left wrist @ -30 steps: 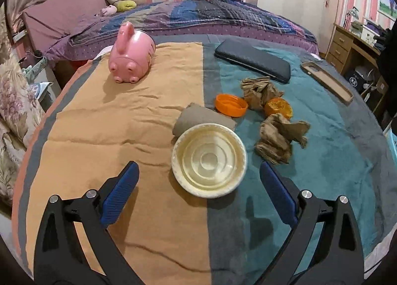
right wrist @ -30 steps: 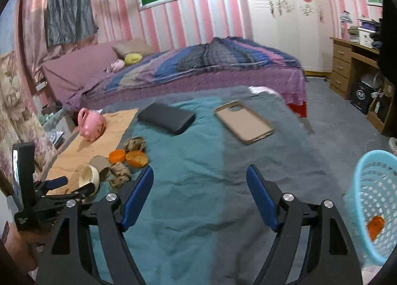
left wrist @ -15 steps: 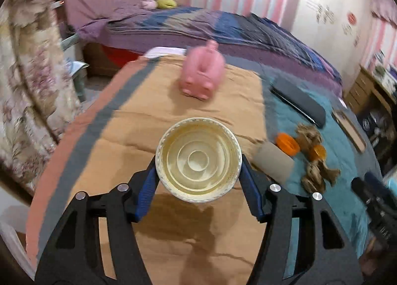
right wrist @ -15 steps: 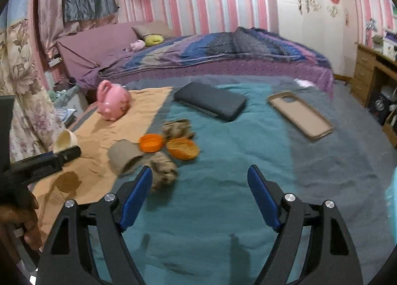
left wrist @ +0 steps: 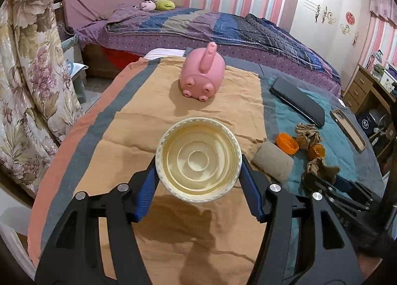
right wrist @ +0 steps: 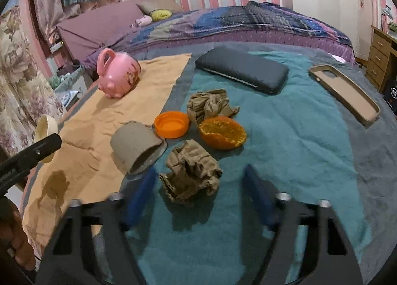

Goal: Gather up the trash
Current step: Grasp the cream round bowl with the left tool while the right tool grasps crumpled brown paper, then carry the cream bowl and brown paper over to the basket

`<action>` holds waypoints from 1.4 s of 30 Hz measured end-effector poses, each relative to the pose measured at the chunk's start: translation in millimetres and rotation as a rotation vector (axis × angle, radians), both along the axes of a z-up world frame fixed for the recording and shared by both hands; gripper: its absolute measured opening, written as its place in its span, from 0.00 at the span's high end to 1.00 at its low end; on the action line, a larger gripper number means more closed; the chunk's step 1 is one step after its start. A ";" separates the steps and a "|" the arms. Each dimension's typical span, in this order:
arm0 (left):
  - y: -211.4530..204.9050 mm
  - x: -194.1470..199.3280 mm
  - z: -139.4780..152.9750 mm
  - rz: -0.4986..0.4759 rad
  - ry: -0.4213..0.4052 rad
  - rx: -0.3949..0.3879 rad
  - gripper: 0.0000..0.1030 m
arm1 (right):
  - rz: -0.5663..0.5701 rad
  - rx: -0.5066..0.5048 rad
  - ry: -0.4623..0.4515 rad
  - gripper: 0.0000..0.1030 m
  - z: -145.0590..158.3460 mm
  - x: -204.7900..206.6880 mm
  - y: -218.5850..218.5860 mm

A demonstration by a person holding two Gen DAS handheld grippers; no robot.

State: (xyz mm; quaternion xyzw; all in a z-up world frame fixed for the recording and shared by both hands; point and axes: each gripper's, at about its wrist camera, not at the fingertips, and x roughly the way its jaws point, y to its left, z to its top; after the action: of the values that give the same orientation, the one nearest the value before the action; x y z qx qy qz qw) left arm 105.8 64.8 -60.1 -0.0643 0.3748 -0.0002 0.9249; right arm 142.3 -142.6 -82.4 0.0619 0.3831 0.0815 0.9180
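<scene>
A second ago the white plastic lid lay on the cloth-covered desk ahead of wide-open jaws; it now sits lifted clear of the cloth, clamped by its rim in the left hand-held gripper, and the right hand-held gripper has swung in from open cloth to the trash pile. From left to right: the lid is light, thin and stiff — a rim grip across its width suits it, though too hard a squeeze could make it flex or pop free. Next the cardboard tube lies on its side, light and crushable, best pinched across its wall. Then the orange cap, small and rigid. The nearer crumpled brown paper lies between the right jaws, which are closing and do not yet touch it; it is soft and springy, so a bite through its bulk should hold. Beyond lie a second paper wad and an orange peel half — damp-looking, probably slippery.
</scene>
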 end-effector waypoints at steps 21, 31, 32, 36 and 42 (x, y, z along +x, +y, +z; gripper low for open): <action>-26.0 -15.8 19.3 -0.050 -0.055 -0.008 0.41 | 0.036 0.046 -0.168 0.78 48.0 -59.2 -47.9; -75.8 -37.3 38.2 -0.154 -0.122 0.019 0.41 | -0.113 0.006 -0.281 0.78 88.8 -114.0 -122.4; -80.2 -39.6 39.9 -0.163 -0.127 0.020 0.41 | -0.135 -0.002 -0.299 0.78 94.8 -122.3 -134.4; -97.3 -50.7 47.7 -0.196 -0.154 0.019 0.41 | -0.198 -0.010 -0.330 0.78 105.2 -145.4 -175.0; -129.1 -69.9 55.1 -0.246 -0.184 0.005 0.41 | -0.295 0.017 -0.344 0.78 111.5 -174.6 -232.5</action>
State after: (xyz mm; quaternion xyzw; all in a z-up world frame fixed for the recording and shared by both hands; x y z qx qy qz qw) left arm 35.9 -64.3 -5.0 -0.0154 0.2937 -0.1184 0.9484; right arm -32.3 -375.1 29.1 0.1104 0.2069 -0.0409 0.9713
